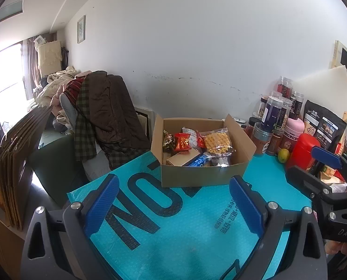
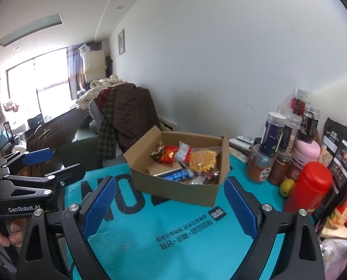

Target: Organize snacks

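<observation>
Both grippers hovered above the teal bubble mat (image 1: 196,221), which served as the working surface. The left gripper (image 1: 173,206) had its blue-padded jaws spread wide, with nothing between them. The right gripper (image 2: 171,206) likewise stood wide apart and empty; in the left wrist view it appeared at the right margin (image 1: 323,163), its hand partly visible below it.

The cardboard box (image 1: 203,175) was the reference landmark. It sat open-topped on the mat, beyond both grippers, its flaps raised. Inside the box lay the snacks: a red packet (image 1: 182,141) toward its rear left, a dark foil packet (image 1: 168,140) just left of that, a clear bag of yellow waffle pieces (image 1: 217,142) toward its rear right, a small brown carton (image 1: 182,158) at its front left, and a blue wrapped roll (image 1: 200,161) just beside the carton.

To the right of the box stood a cluster of clear lidded jars (image 1: 275,116), near it but apart. Further right of the box were a pink canister (image 1: 293,133), a red canister (image 1: 302,151), a small green-yellow fruit (image 1: 283,155) and a black pouch (image 1: 323,126). To the left of the box, well apart and off the mat, a chair draped with clothes (image 1: 98,116) stood against the wall.
</observation>
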`<control>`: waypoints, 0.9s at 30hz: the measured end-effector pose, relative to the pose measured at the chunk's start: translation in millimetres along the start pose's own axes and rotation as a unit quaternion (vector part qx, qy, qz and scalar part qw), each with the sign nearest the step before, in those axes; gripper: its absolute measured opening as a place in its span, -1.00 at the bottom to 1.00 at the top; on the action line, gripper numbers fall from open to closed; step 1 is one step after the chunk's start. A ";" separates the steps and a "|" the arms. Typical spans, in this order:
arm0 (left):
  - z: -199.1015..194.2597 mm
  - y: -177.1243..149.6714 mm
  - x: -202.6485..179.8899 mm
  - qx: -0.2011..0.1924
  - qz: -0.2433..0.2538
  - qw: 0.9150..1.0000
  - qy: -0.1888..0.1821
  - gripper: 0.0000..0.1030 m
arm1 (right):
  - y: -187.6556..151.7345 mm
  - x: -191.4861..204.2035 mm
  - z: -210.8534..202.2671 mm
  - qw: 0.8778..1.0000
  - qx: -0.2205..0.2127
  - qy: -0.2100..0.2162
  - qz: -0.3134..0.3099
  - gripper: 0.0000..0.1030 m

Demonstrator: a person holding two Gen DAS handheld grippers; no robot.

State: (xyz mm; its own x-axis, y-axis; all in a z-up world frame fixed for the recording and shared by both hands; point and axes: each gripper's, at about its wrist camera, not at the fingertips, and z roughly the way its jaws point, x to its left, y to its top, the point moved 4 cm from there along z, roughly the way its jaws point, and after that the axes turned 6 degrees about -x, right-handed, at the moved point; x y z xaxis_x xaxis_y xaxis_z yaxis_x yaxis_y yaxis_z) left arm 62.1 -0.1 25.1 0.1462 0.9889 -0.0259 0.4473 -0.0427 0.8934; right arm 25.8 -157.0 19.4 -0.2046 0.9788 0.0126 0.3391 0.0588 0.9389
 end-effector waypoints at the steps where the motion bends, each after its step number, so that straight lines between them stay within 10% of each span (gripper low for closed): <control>1: 0.4 -0.1 0.3 0.001 0.000 1.000 0.000 0.88 | -0.2 -0.3 0.1 1.000 0.001 -0.001 0.000 0.83; 27: 8.3 -4.0 -1.6 0.019 0.022 1.000 0.011 0.88 | -2.3 -4.1 5.1 1.000 0.010 -0.013 0.003 0.83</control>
State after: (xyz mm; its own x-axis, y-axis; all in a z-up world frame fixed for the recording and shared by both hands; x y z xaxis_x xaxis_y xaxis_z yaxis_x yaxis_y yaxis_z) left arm 67.5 -2.6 17.9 0.1467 0.9889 0.0233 0.4744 -0.0911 0.8756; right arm 30.6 -160.2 15.5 -0.1788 0.9839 0.0084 0.3588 0.0573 0.9316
